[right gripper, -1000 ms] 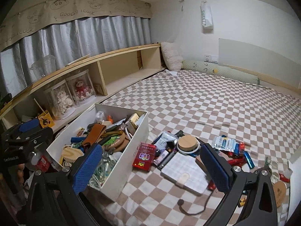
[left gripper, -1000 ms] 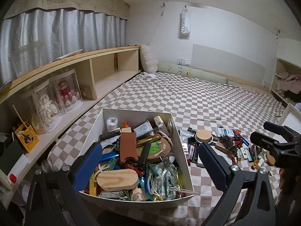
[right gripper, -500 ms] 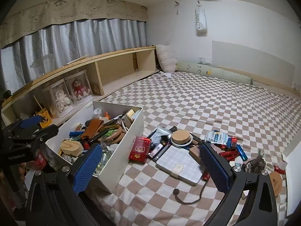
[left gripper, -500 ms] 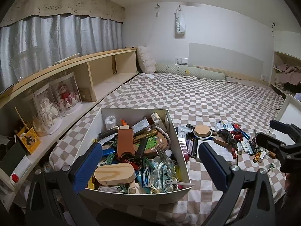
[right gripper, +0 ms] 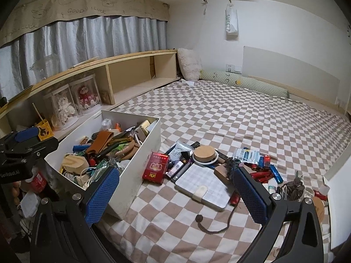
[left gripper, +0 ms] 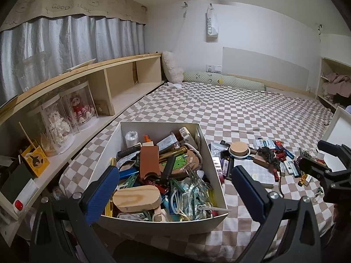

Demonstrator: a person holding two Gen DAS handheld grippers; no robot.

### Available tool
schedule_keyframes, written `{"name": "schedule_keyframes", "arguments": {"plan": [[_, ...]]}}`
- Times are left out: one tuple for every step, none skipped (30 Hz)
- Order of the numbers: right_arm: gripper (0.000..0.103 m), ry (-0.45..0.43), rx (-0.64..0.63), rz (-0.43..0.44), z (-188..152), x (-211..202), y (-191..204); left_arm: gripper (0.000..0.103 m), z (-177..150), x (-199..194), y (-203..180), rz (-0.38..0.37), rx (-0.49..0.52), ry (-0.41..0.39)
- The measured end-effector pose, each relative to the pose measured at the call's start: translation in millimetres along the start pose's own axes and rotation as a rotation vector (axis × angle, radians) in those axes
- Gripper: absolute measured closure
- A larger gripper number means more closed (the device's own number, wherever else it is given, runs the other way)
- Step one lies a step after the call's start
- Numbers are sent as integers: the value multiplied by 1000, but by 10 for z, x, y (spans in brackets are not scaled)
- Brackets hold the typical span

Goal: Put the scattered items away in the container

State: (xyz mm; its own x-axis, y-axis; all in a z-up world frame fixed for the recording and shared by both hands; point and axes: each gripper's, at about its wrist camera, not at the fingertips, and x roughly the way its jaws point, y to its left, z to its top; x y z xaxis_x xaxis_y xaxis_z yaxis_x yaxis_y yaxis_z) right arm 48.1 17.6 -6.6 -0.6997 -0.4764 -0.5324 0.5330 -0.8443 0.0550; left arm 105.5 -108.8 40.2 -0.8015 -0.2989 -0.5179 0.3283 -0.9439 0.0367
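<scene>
A white box (left gripper: 215,171) on the checked bed is full of small items, a wooden oval block (left gripper: 136,198) on top. It also shows in the right wrist view (right gripper: 144,157). Scattered to its right lie a red cigarette pack (right gripper: 156,167), a white notebook (right gripper: 203,185), a round wooden lid (right gripper: 204,154), a foil packet (right gripper: 248,154) and several lighters (right gripper: 266,171). My left gripper (left gripper: 175,195) is open and empty, hovering over the box's near end. My right gripper (right gripper: 175,195) is open and empty above the bed in front of the pile.
A wooden shelf (left gripper: 122,81) with doll cases (left gripper: 76,109) runs along the left. A white tray edge (right gripper: 339,186) stands at the right. A dark cord (right gripper: 219,223) trails from the notebook. The far bed (right gripper: 241,114) is bare checked sheet.
Both grippers have pulled back and risen a little, so the box and pile look smaller and farther. Nothing was grasped; the items have not moved.
</scene>
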Motion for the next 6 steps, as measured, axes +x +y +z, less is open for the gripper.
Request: {"name": "schedule_keyframes", "arguments": {"plan": [[0, 1, 3, 1, -3, 2, -6, 0, -3, 0, -2, -1, 0, 0], [0, 2, 6, 2, -5, 4, -10, 0, -5, -3, -4, -3, 0, 0], [0, 2, 8, 4, -6, 6, -15, 0, -6, -6, -5, -3, -2, -1], [0, 4, 9, 5, -8, 7, -17, 0, -6, -9, -6, -2, -4, 0], [0, 6, 9, 5, -9, 10, -20, 0, -4, -7, -5, -1, -5, 1], [0, 7, 7, 5, -11, 14, -22, 0, -3, -6, -8, -2, -5, 2]]}}
